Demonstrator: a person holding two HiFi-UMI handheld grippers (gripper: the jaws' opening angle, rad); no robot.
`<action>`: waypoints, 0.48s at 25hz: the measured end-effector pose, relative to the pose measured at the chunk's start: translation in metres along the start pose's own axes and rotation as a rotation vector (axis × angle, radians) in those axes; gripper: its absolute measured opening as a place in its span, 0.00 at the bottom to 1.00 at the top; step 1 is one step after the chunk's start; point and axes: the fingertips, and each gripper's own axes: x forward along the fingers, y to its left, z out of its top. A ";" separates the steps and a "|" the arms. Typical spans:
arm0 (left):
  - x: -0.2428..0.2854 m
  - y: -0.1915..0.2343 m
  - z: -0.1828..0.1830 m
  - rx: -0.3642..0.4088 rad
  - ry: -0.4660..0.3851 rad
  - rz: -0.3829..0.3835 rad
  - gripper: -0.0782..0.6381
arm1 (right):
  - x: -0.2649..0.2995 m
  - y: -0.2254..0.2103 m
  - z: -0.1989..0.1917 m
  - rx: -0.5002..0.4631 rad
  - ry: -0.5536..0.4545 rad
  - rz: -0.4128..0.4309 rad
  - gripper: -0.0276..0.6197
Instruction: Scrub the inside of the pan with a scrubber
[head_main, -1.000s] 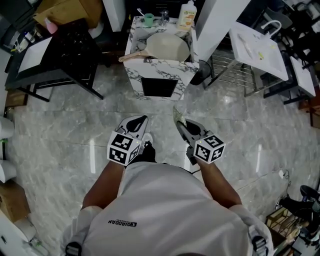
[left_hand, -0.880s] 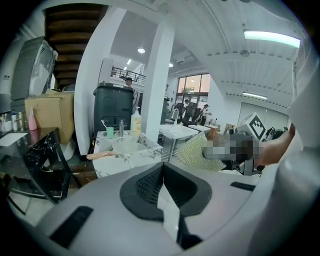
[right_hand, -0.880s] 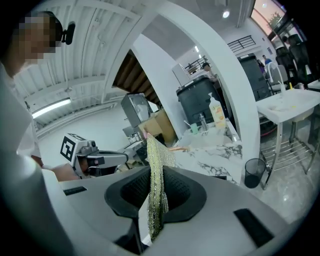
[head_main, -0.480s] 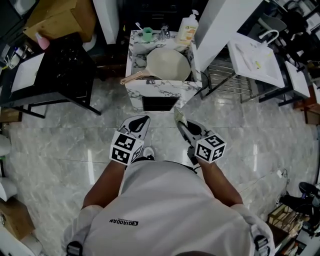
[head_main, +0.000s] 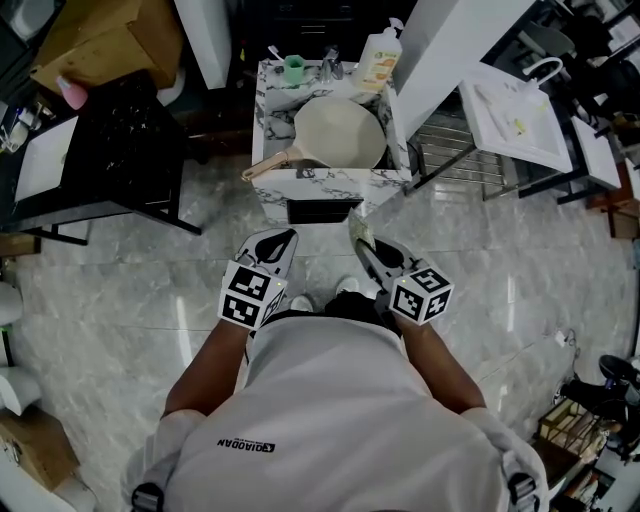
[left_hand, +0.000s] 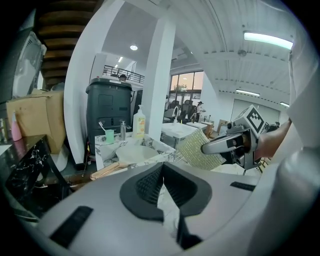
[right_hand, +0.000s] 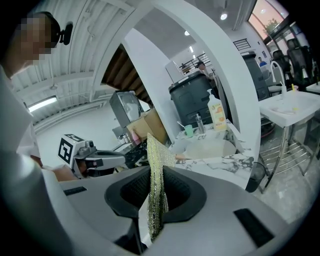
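A cream pan (head_main: 338, 132) with a wooden handle (head_main: 268, 165) lies in the basin of a marble-patterned stand (head_main: 330, 185) ahead of me; the left gripper view shows the pan (left_hand: 134, 152) too. My right gripper (head_main: 362, 245) is shut on a yellow-green mesh scrubber (head_main: 359, 228), which sticks up between its jaws (right_hand: 156, 172). The scrubber (left_hand: 200, 149) also shows in the left gripper view. My left gripper (head_main: 278, 240) is shut with nothing in it (left_hand: 162, 167). Both grippers hang over the floor, short of the stand.
On the stand's back edge are a soap bottle (head_main: 380, 45), a green cup (head_main: 294, 68) and a tap (head_main: 328, 62). A black table (head_main: 120, 140) stands at the left. A white pillar (head_main: 440, 50) and a white basin on a metal rack (head_main: 520, 110) are at the right.
Both grippers have been carried forward toward the stand, which now sits closer below them in the head view. The jaws and the held scrubber are unchanged.
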 end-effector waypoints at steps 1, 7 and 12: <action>0.003 0.001 -0.001 0.004 0.005 -0.004 0.13 | 0.003 -0.004 0.001 0.003 -0.002 -0.003 0.16; 0.026 0.006 -0.004 0.023 0.023 -0.015 0.13 | 0.016 -0.025 0.004 0.025 -0.023 -0.003 0.16; 0.049 0.024 0.008 0.046 0.030 -0.001 0.13 | 0.036 -0.047 0.020 0.042 -0.055 0.006 0.16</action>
